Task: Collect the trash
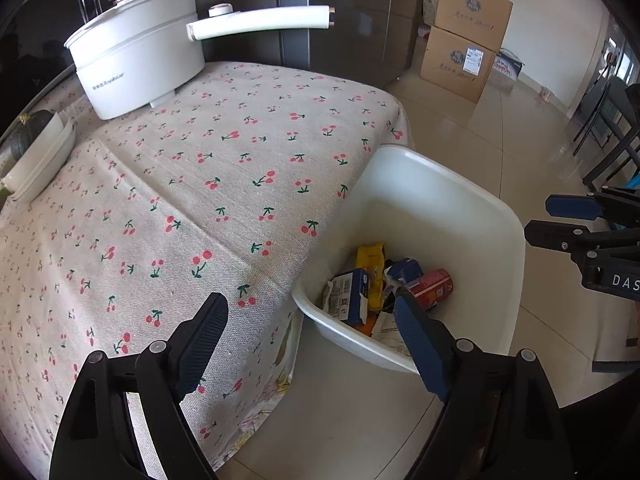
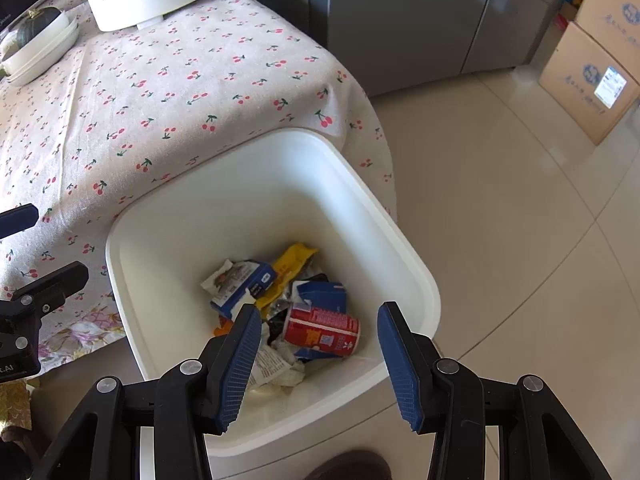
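Note:
A white bin (image 1: 460,184) (image 2: 200,184) stands on the floor against the table's corner. Inside it lie a red can (image 1: 434,286) (image 2: 324,330), a blue and white carton (image 1: 352,292) (image 2: 240,280), a yellow wrapper (image 1: 370,258) (image 2: 294,258) and crumpled paper. My left gripper (image 1: 310,300) is open over the table's edge and the bin's near rim, with nothing between its pads. My right gripper (image 2: 319,312) hangs open above the bin's mouth, empty, with the can far below it. Each gripper shows at the edge of the other's view.
The cherry-print tablecloth (image 1: 200,160) bears a white electric pot (image 1: 136,68) with a long handle and a white bowl (image 1: 40,168) holding a dark squash. Grey cabinets (image 1: 340,20) stand behind. Cardboard boxes (image 1: 464,40) sit on the tiled floor, with dark chair legs (image 1: 608,132) at the right.

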The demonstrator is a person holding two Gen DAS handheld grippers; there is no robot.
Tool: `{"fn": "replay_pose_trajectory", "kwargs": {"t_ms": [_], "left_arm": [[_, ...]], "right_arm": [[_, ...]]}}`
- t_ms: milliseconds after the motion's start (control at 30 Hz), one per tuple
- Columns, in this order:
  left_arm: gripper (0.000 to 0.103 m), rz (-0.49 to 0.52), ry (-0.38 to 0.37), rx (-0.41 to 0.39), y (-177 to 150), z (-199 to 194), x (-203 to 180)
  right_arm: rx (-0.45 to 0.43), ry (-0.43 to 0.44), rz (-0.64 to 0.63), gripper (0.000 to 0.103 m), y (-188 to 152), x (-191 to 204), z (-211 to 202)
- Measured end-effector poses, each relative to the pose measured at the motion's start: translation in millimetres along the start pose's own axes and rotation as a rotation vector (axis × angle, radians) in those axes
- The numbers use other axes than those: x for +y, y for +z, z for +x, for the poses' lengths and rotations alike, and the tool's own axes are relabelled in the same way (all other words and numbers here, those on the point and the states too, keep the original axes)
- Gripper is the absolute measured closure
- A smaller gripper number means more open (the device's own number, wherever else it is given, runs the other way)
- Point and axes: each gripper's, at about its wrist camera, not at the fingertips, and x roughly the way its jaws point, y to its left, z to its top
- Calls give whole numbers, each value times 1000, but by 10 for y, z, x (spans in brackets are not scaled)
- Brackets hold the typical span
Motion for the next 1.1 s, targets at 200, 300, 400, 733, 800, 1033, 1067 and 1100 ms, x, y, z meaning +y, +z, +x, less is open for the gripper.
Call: {"fn": "replay_pose_trajectory", "kwargs": {"t_ms": [200, 300, 400, 733, 800, 1033, 1067, 1100], "left_arm": [[11, -21, 32, -36, -58, -222, 88], [3, -40, 61, -63, -95, -378, 134], [1, -65, 71, -91, -148, -552, 192], [1, -206, 130, -198, -460, -1234, 308], [1, -218, 148, -218, -536, -1354, 307], [0, -267, 231, -295, -772, -1727, 347], [0, -274, 240, -303, -801, -1766, 368], [0, -281, 248, -306, -828, -1799, 387]], "right_arm": [[-8, 10, 10, 48, 2, 22, -52], [-14, 18, 11, 37, -19, 57, -99], [-32, 26, 7, 28, -46, 113, -187], [-155, -15, -7, 3, -97, 372, -633], [-198, -41, -13, 1, -123, 441, -749], [-303, -13, -16, 1, -270, 690, -1073], [-315, -14, -21, 1, -293, 729, -1102], [-329, -17, -25, 1, -323, 774, -1127]]}}
